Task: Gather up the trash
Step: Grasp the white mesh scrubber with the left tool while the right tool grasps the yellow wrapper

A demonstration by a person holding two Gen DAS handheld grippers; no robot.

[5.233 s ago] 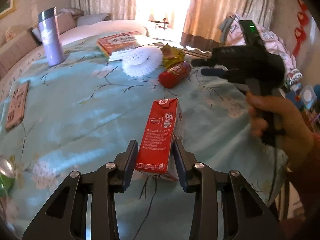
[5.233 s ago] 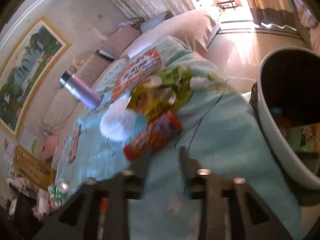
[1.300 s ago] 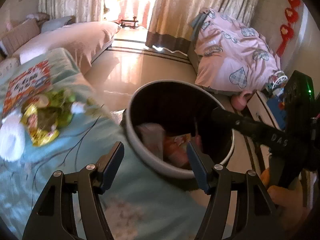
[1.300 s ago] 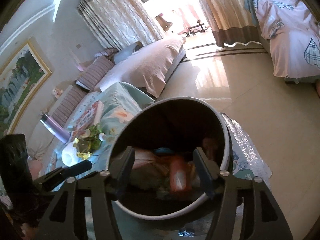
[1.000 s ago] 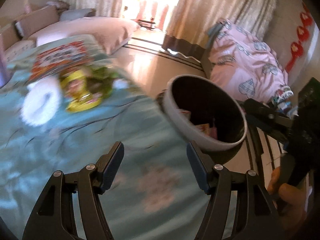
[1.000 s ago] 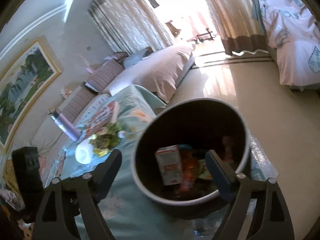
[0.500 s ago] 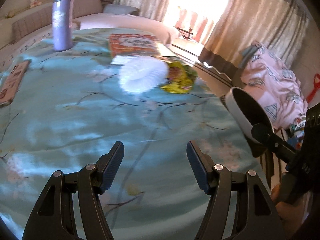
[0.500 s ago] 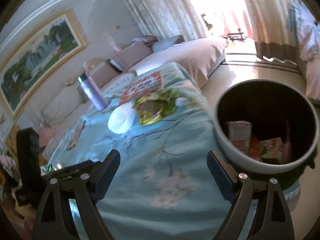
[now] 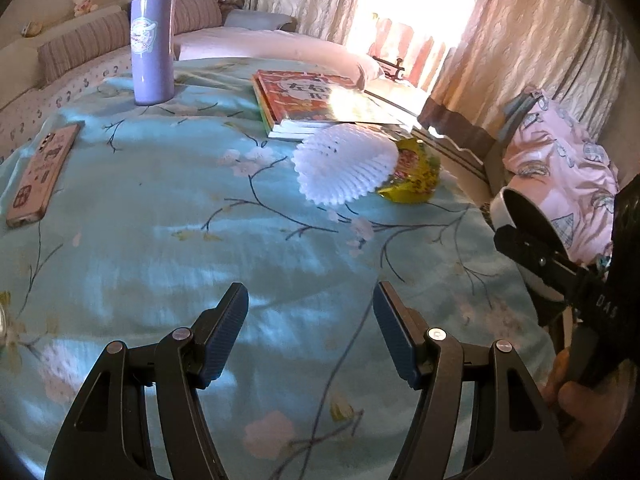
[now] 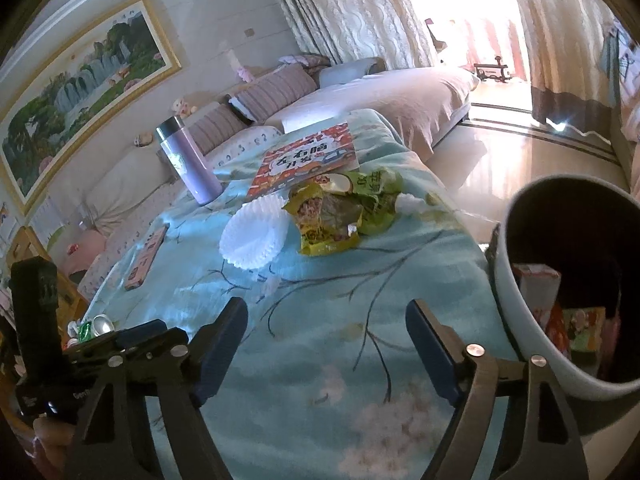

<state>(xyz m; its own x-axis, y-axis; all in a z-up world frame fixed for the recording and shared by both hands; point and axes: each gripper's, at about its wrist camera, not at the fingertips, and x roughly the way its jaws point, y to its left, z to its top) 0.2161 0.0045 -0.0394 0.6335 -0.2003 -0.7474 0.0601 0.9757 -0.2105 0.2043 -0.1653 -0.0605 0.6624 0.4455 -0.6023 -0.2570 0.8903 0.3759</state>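
Observation:
A white foam fruit net (image 9: 346, 170) (image 10: 254, 236) lies on the blue flowered tablecloth (image 9: 160, 240), with yellow-green snack wrappers (image 9: 414, 174) (image 10: 336, 212) right beside it. The grey trash bin (image 10: 532, 304) (image 9: 506, 208) stands off the table's right edge and holds a red carton (image 10: 536, 284) and other packets. My left gripper (image 9: 310, 320) is open and empty above the near cloth. My right gripper (image 10: 326, 332) is open and empty above the cloth, left of the bin.
A purple thermos (image 9: 154, 40) (image 10: 188, 160) stands at the far side. Red picture books (image 9: 308, 100) (image 10: 308, 158) lie behind the net. A pink phone (image 9: 40, 172) (image 10: 146, 256) lies at the left. Crushed cans (image 10: 94, 326) sit at the near left edge. A sofa and curtains lie beyond.
Both grippers let their trash go into the bin, then swung back from the bin over the table. Both are now open and empty.

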